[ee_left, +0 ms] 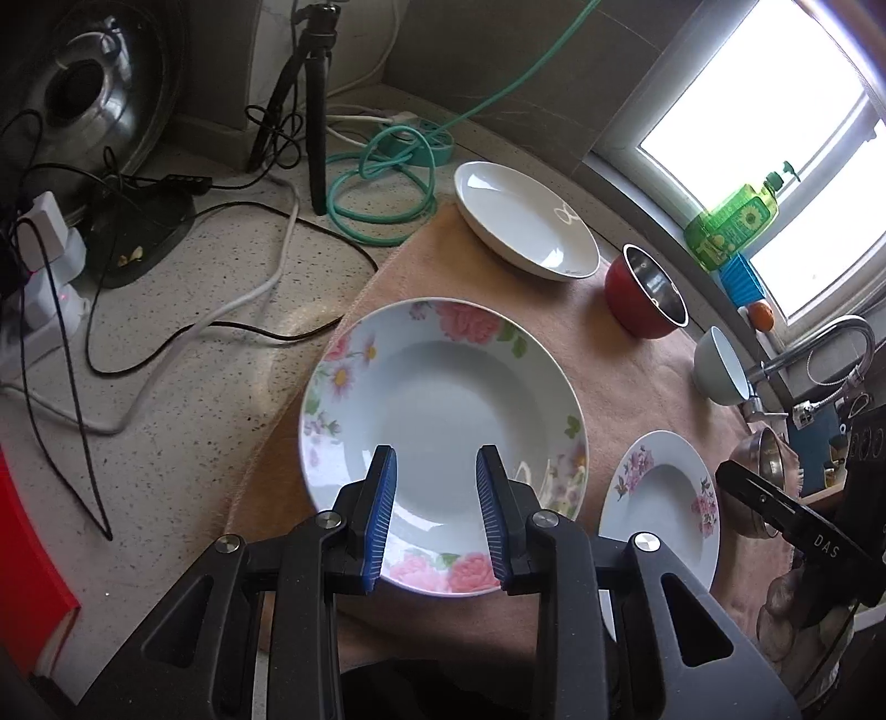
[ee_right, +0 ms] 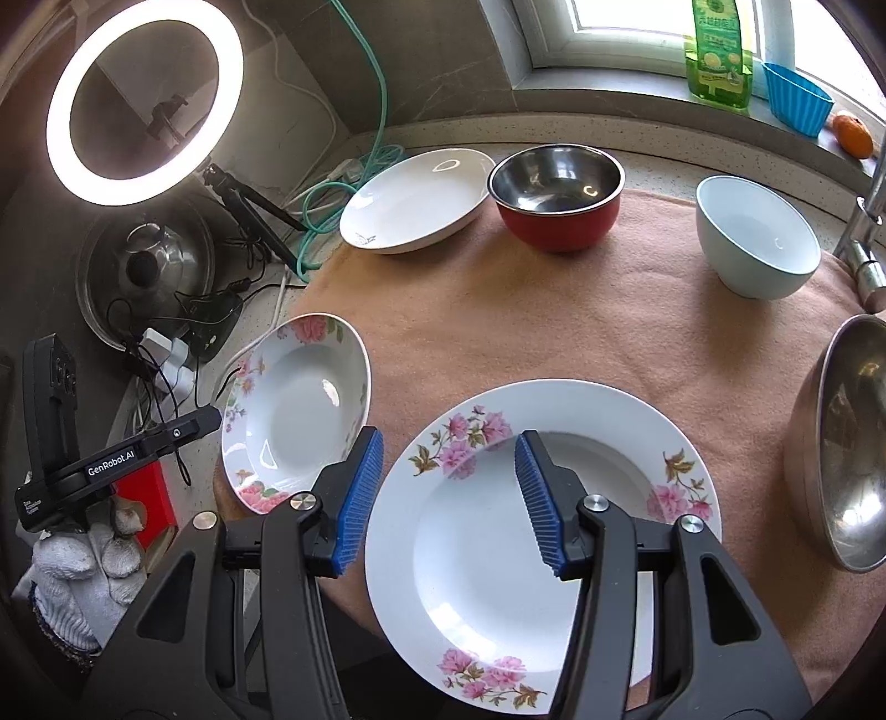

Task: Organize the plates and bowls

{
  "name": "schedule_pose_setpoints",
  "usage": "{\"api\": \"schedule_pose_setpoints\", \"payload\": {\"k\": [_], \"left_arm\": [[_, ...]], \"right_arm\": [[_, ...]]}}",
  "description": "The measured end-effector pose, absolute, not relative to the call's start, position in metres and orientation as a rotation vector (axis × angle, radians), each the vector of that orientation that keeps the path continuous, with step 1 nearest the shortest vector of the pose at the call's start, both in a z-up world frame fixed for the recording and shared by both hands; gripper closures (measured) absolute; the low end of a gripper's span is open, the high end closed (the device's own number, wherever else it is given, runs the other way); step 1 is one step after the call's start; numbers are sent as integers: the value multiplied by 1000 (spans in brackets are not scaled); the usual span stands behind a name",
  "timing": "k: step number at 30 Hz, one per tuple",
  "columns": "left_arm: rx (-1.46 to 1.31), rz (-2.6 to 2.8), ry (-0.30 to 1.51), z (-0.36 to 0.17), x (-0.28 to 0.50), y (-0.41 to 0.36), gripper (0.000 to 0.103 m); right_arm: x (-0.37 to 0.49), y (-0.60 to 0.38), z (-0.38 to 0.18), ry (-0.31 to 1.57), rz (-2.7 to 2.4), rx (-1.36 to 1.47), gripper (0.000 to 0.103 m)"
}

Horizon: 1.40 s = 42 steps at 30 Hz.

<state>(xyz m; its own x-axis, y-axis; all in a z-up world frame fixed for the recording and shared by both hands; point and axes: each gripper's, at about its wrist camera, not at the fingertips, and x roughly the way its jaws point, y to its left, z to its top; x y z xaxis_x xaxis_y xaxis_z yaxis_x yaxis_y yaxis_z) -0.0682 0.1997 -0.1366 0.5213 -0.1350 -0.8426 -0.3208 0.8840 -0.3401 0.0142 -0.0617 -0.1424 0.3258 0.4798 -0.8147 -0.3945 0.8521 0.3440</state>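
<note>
My left gripper is open above the near half of a floral deep plate lying on a pink cloth. My right gripper is open above a second floral plate, nearer the cloth's front edge. The first floral plate also shows in the right wrist view, to the left. Further back stand a plain white plate, a red steel-lined bowl and a pale blue bowl. A steel bowl sits at the right edge.
Left of the cloth the stone counter carries cables, a green hose, a tripod and power adapters. A ring light and pot lid stand left. A faucet and soap bottle are by the window.
</note>
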Motion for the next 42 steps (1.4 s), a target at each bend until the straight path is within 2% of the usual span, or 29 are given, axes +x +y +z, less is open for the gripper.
{"api": "schedule_pose_setpoints", "payload": {"k": [18,21,24,29,32,34,39,42], "left_arm": [[-641,164,1056,-174,-78,258,75],[-665,155,1065,-178,-78,260,75],[-662,150,1069,-181,-78,260,75],[-667,139,1073,-185,-74,262,75],[-667,128,1067,-185,-70,261,79],[-652,121,1066,-185,-67,259,82],[-659,105,1073,-187,-64,257,83],[-658,104,1080,-189,-62,258,91]], "right_arm": [[46,12,-175,1218,652,62,52],[52,17,-183,1249,661,80,63],[55,21,-187,1253,645,64,64],[61,26,-195,1280,650,66,71],[64,30,-200,1289,650,63,73],[67,30,-203,1301,650,72,85],[71,28,-211,1323,649,101,86],[72,28,-212,1326,657,107,86]]}}
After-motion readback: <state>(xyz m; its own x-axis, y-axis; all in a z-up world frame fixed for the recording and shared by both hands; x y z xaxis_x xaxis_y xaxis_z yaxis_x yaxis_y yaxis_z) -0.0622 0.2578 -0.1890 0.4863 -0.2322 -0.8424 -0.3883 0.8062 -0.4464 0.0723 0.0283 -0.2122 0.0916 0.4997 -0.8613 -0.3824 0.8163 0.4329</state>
